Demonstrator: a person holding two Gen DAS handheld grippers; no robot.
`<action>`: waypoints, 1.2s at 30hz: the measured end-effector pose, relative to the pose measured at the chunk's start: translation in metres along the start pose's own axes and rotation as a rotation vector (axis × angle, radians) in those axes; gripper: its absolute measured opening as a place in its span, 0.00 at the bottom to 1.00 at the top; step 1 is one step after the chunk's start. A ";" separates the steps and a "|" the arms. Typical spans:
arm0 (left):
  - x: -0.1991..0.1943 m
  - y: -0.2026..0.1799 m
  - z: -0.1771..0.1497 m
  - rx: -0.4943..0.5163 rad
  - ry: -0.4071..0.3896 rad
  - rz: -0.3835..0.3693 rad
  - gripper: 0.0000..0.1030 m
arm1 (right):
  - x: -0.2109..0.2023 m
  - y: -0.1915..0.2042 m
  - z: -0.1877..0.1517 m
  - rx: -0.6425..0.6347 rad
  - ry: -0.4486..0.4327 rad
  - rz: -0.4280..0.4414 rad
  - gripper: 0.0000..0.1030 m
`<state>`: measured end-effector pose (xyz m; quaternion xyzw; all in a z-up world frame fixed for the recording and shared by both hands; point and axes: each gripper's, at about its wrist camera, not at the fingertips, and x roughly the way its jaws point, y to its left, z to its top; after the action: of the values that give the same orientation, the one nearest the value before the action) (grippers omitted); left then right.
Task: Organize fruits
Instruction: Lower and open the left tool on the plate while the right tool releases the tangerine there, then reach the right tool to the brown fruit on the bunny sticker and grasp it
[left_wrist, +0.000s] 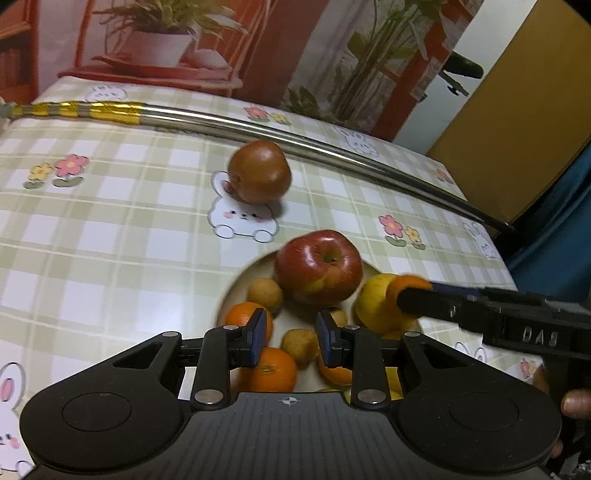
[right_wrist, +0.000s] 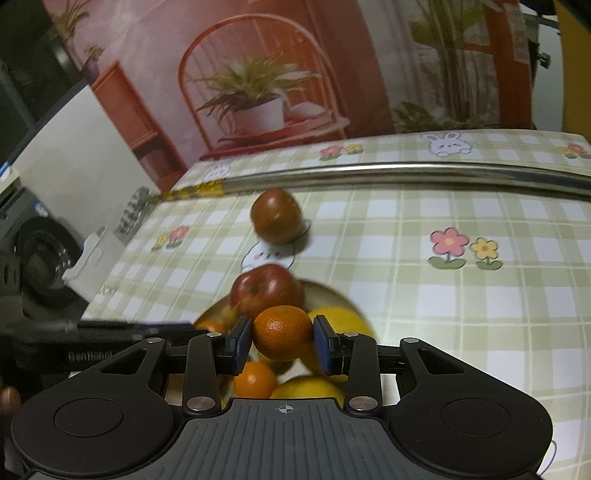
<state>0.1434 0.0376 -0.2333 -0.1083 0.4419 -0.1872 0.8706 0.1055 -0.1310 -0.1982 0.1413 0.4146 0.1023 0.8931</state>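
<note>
Between the blue pads of the right gripper (right_wrist: 282, 339), an orange mandarin (right_wrist: 282, 333) sat clamped just above the cream plate (left_wrist: 236, 286); only the right wrist view showed that grip clearly (the left showed it side-on, blurred). The left gripper (left_wrist: 290, 338) hung over the plate, jaws apart and holding nothing. Piled on the plate were a red apple (left_wrist: 318, 266), a yellow lemon (left_wrist: 375, 302) and more mandarins. Beyond the plate a brown round fruit (left_wrist: 259, 171) lay on the checked tablecloth (left_wrist: 110, 221), before a metal rod (left_wrist: 295, 142).

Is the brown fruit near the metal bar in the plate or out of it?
Out. The brown fruit sits on the checked tablecloth beyond the plate, apart from the red apple and the other fruit.
</note>
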 end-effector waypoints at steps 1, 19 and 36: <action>-0.003 0.001 0.000 0.001 -0.004 0.013 0.31 | 0.001 0.003 -0.002 -0.009 0.008 -0.001 0.32; -0.019 0.016 -0.001 -0.030 -0.041 0.048 0.37 | 0.015 0.024 -0.011 -0.085 0.073 -0.062 0.33; -0.021 0.014 0.001 -0.023 -0.044 0.065 0.41 | 0.002 0.016 -0.001 -0.070 0.032 -0.071 0.35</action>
<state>0.1356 0.0591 -0.2224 -0.1079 0.4281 -0.1514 0.8844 0.1050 -0.1154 -0.1954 0.0935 0.4298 0.0875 0.8938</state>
